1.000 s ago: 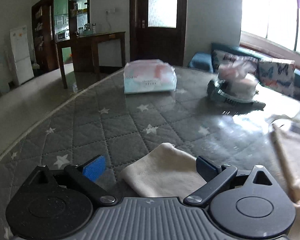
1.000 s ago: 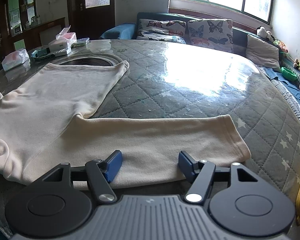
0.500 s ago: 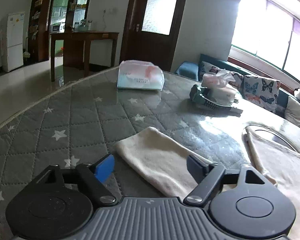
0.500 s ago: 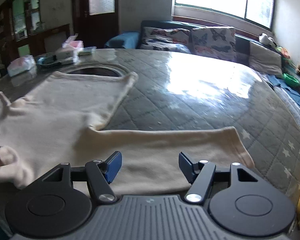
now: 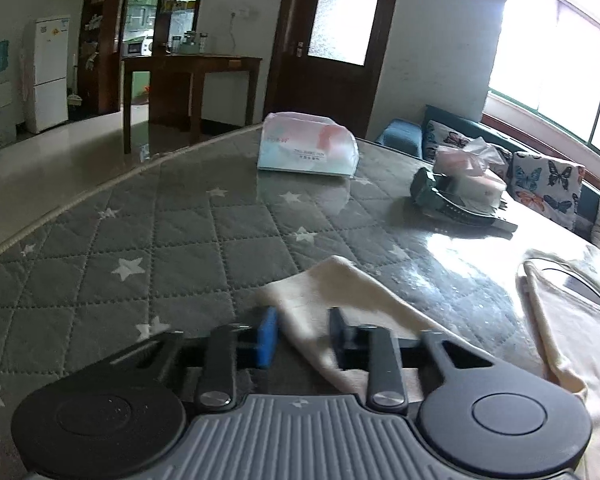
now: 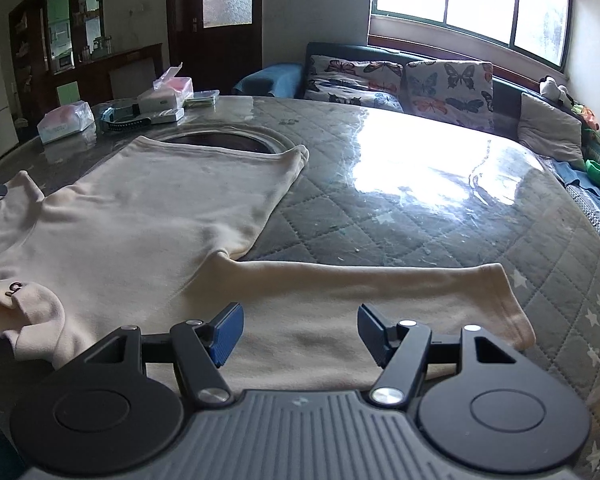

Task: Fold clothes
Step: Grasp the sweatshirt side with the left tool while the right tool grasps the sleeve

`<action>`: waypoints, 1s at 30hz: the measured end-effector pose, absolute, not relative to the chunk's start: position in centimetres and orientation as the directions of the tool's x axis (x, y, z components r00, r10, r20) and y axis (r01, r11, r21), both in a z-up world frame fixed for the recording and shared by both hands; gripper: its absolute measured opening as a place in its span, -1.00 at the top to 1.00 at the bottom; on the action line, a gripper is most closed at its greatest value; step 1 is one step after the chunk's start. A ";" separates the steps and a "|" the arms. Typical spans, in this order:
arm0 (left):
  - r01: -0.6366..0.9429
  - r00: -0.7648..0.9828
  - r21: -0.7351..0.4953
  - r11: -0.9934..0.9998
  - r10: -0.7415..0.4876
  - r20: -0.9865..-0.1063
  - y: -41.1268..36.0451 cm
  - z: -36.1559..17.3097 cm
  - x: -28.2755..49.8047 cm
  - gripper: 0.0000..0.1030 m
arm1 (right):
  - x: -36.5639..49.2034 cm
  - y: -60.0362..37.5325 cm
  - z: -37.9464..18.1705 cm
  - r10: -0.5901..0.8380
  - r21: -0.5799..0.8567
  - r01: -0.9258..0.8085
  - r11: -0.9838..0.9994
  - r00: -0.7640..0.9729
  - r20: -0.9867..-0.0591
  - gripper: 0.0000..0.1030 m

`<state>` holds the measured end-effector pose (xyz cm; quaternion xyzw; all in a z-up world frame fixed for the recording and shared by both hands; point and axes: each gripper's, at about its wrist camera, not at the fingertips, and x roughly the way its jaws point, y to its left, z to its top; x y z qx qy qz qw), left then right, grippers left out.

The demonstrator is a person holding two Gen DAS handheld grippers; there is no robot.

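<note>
A cream long-sleeved top (image 6: 160,208) lies flat on the grey star-quilted table (image 6: 440,208). Its right sleeve (image 6: 380,292) stretches across the front, cuff to the right. My right gripper (image 6: 300,332) hovers just over that sleeve, open, with nothing between its blue pads. In the left wrist view the other sleeve (image 5: 340,292) runs out over the quilt. My left gripper (image 5: 302,336) has its jaws drawn in on that sleeve near the cuff, and cloth fills the gap between them. The collar (image 6: 20,304) is folded at the near left.
A wrapped tissue pack (image 5: 308,148) and a tissue box on a dark tray (image 5: 456,196) sit at the table's far side. A round recess (image 6: 220,142) lies beyond the top's hem. The table edge (image 5: 60,212) curves on the left; a sofa with butterfly cushions (image 6: 404,80) stands behind.
My left gripper's jaws have narrowed from wide open onto the sleeve end. The right gripper stays open and has shifted only slightly over the other sleeve.
</note>
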<state>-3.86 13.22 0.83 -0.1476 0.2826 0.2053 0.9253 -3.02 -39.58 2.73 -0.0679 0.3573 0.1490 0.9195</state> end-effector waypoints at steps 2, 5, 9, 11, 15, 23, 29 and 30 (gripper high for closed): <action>-0.458 0.761 -0.170 0.872 0.286 -0.582 13.3 0.8 -4.0 0.83 | -3.1 -39.6 2.8 0.228 -0.017 -0.324 0.946 0.702 -0.675 -0.26; -0.430 0.786 -0.169 0.887 0.276 -0.553 12.6 1.6 -4.4 0.93 | -3.2 -39.5 2.9 0.233 -0.014 -0.326 0.945 0.705 -0.670 -0.26; -0.354 0.838 -0.183 0.917 0.224 -0.497 10.6 3.5 -5.1 0.96 | -3.3 -39.1 3.5 0.256 -0.002 -0.341 0.940 0.709 -0.657 -0.26; -0.291 0.870 -0.199 0.936 0.172 -0.463 9.1 4.9 -5.5 0.96 | -3.4 -38.8 3.8 0.273 0.008 -0.353 0.936 0.710 -0.650 -0.26; -0.113 0.921 -0.215 0.970 0.021 -0.388 5.0 7.7 -6.6 0.96 | -3.5 -38.1 4.3 0.301 0.018 -0.377 0.926 0.709 -0.638 -0.25; 0.273 0.883 -0.214 0.938 -0.333 -0.331 -4.5 9.9 -7.9 0.96 | -3.4 -36.4 5.1 0.357 0.039 -0.430 0.902 0.691 -0.629 -0.22; 0.435 0.785 -0.138 0.890 -0.450 -0.426 -9.9 7.6 -7.3 0.93 | -3.3 -34.9 5.4 0.412 0.077 -0.477 0.876 0.654 -0.634 -0.11; 0.455 0.770 -0.133 0.881 -0.464 -0.438 -10.2 7.2 -7.4 0.90 | -3.3 -34.6 5.5 0.422 0.085 -0.485 0.870 0.647 -0.635 -0.06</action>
